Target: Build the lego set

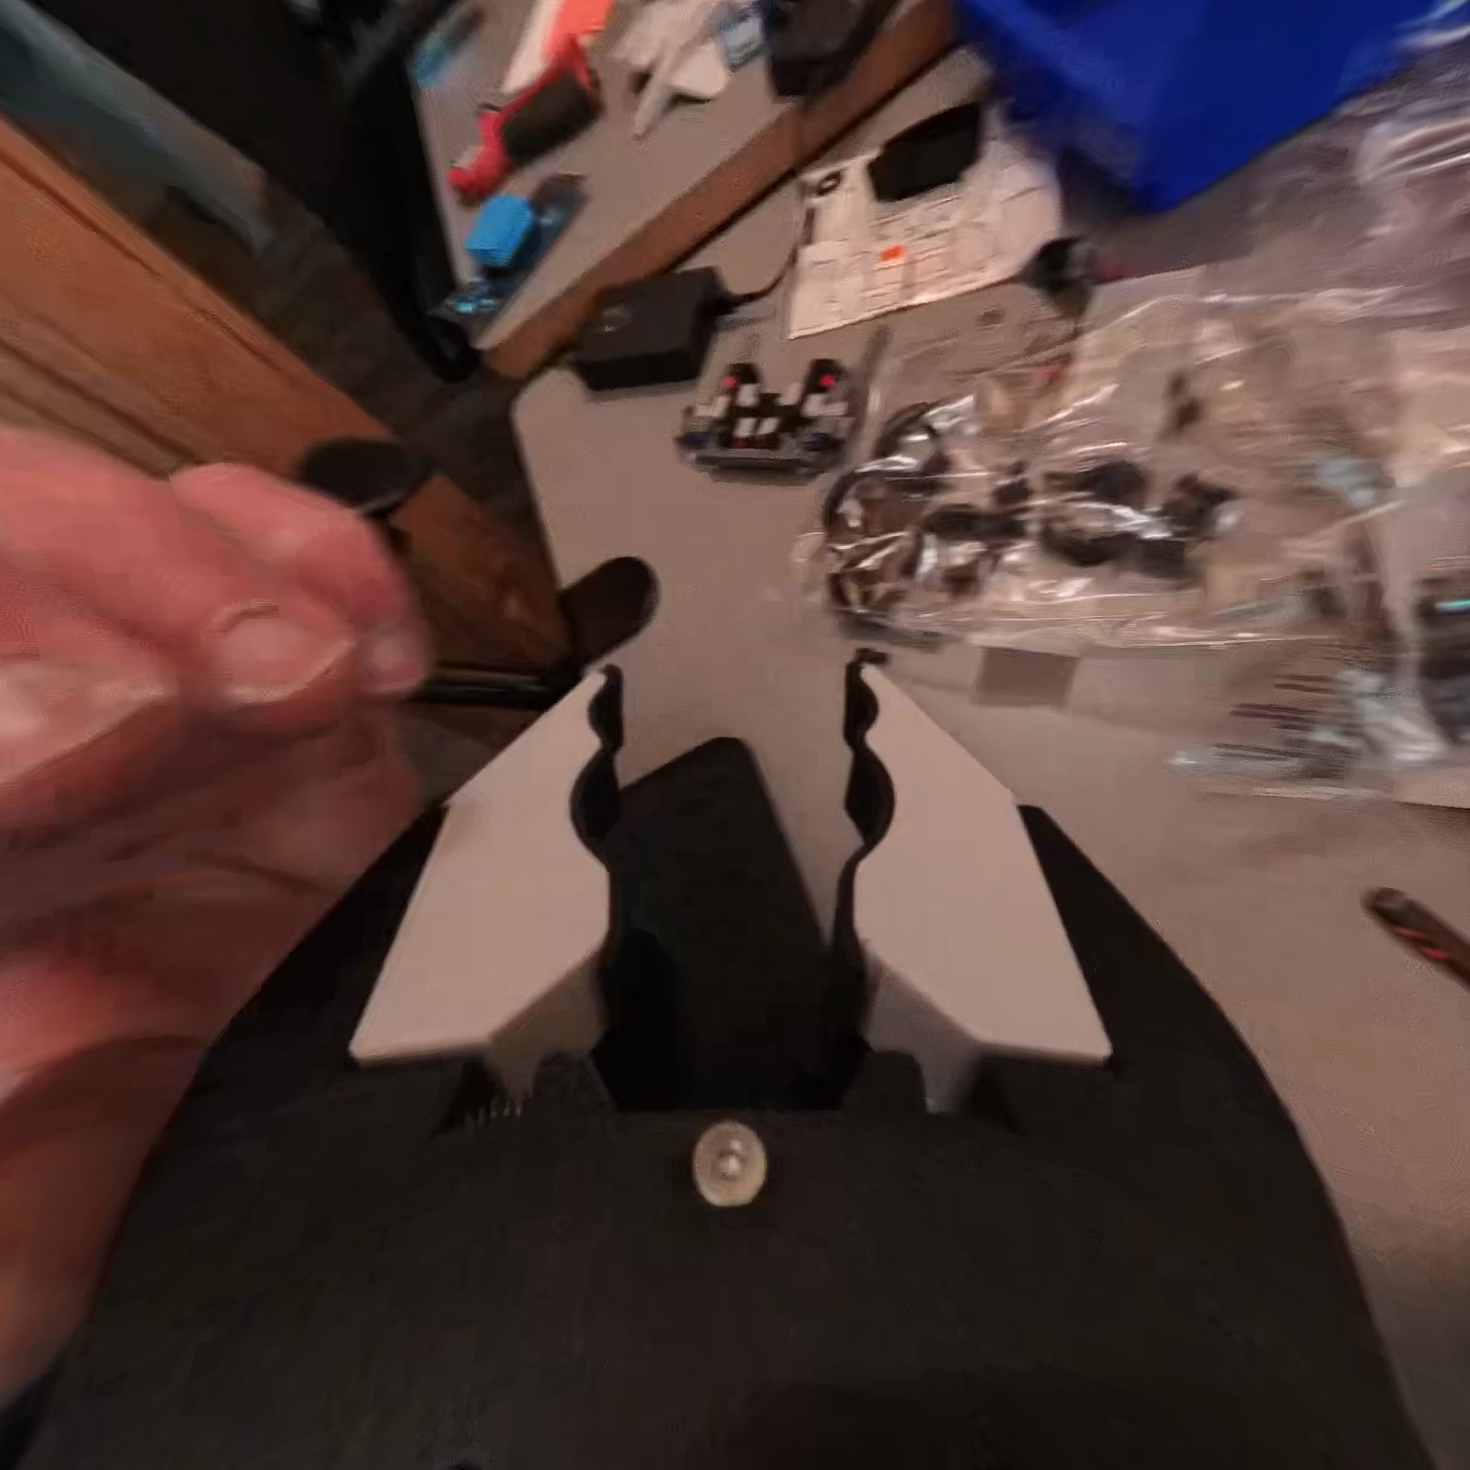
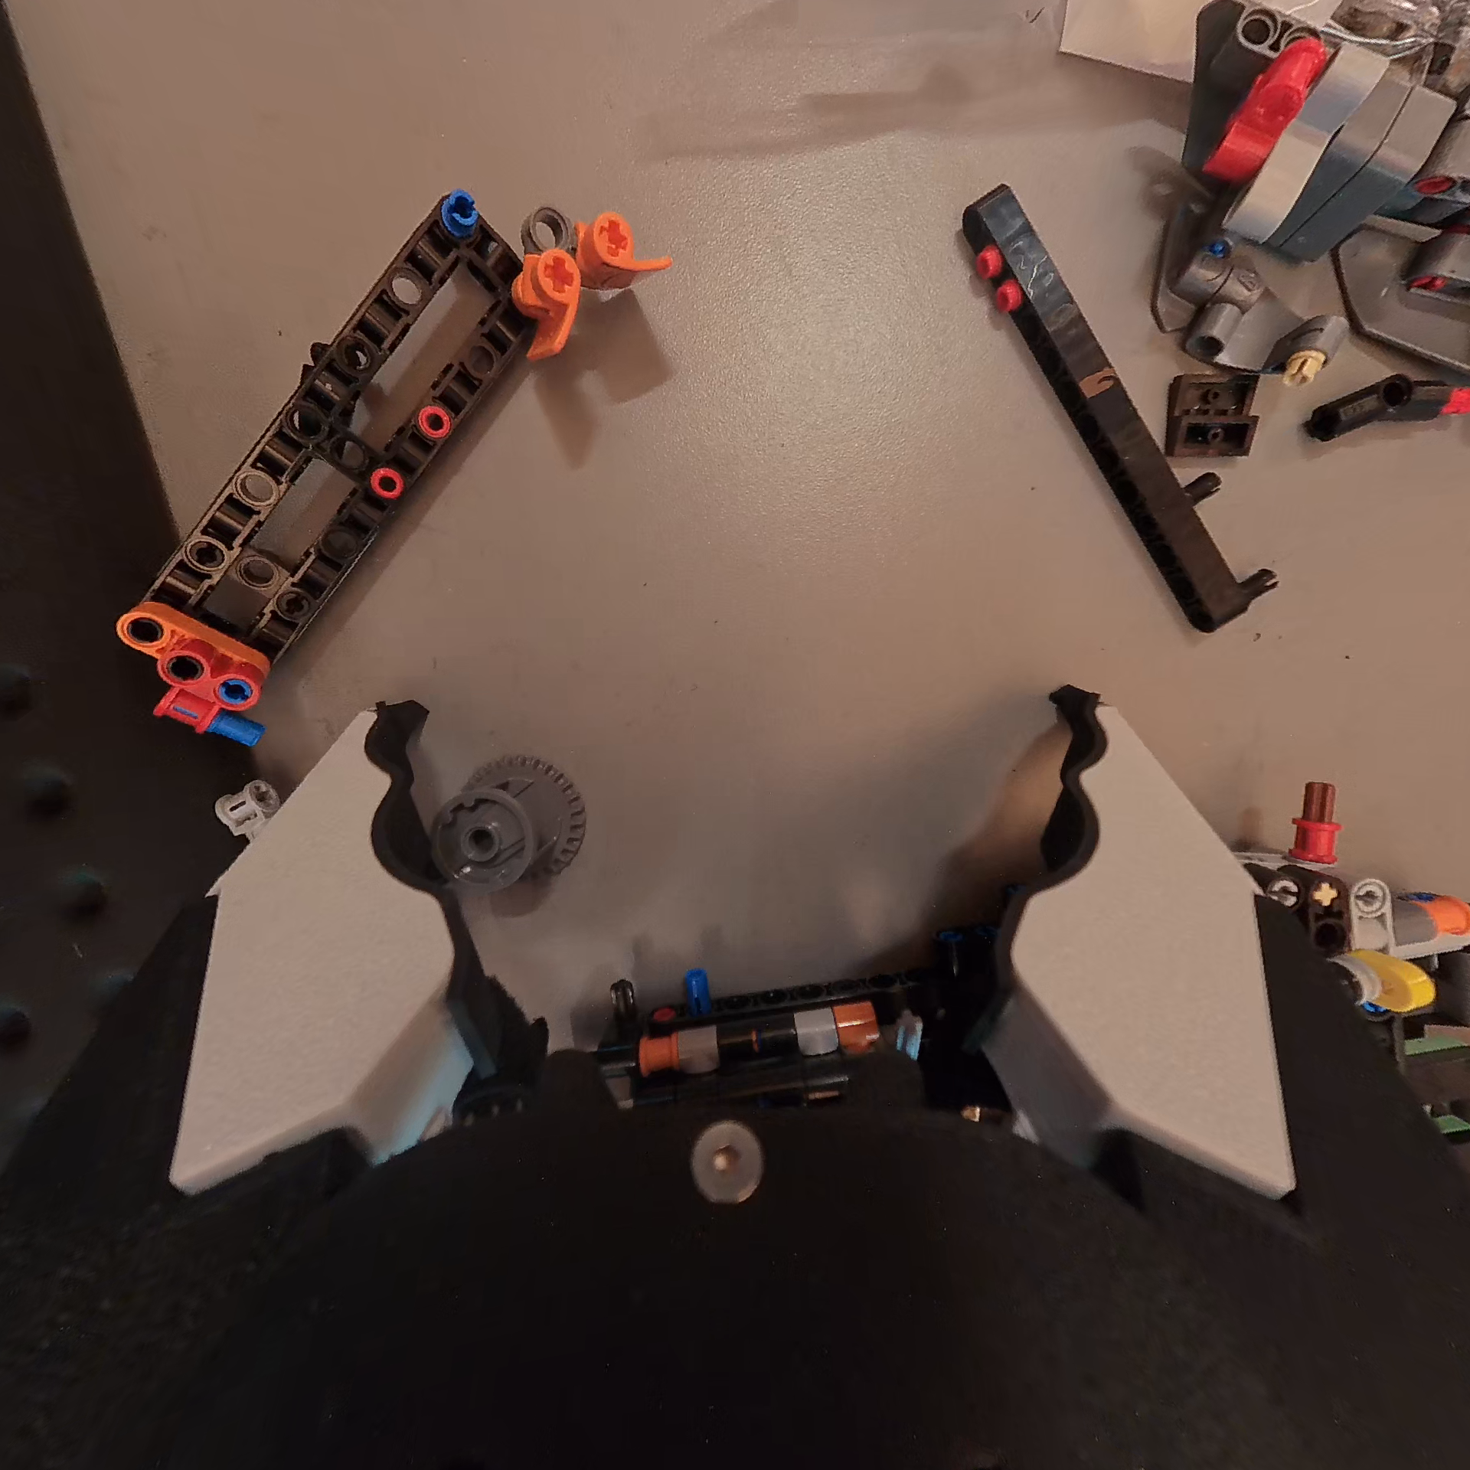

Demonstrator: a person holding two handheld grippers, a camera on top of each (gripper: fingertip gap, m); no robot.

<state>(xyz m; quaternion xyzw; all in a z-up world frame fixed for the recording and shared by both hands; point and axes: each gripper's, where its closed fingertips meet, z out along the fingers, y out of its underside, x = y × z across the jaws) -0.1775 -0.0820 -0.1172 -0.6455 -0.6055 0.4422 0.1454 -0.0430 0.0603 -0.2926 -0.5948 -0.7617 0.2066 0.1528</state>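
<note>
In the blurred left wrist view my left gripper (image 1: 736,668) is open and empty above the grey table (image 1: 716,620). A small black lego assembly with red dots (image 1: 768,418) stands far ahead. Clear bags of lego parts (image 1: 1114,509) lie to its right. In the right wrist view my right gripper (image 2: 736,708) is wide open and empty over the table. A black lego frame with orange, red and blue ends (image 2: 318,445) lies at the left, with two orange connectors (image 2: 581,270) at its top. A long black beam (image 2: 1114,406) lies at the right. A grey gear (image 2: 509,827) sits beside the left finger. A black sub-assembly (image 2: 764,1034) lies between the finger bases.
A person's hand (image 1: 183,676) is close at the left of the left wrist view. A blue bin (image 1: 1193,87), an instruction sheet (image 1: 915,246) and a black box (image 1: 644,326) lie farther back. A grey and red lego build (image 2: 1312,143) and loose parts (image 2: 1368,915) sit at the right.
</note>
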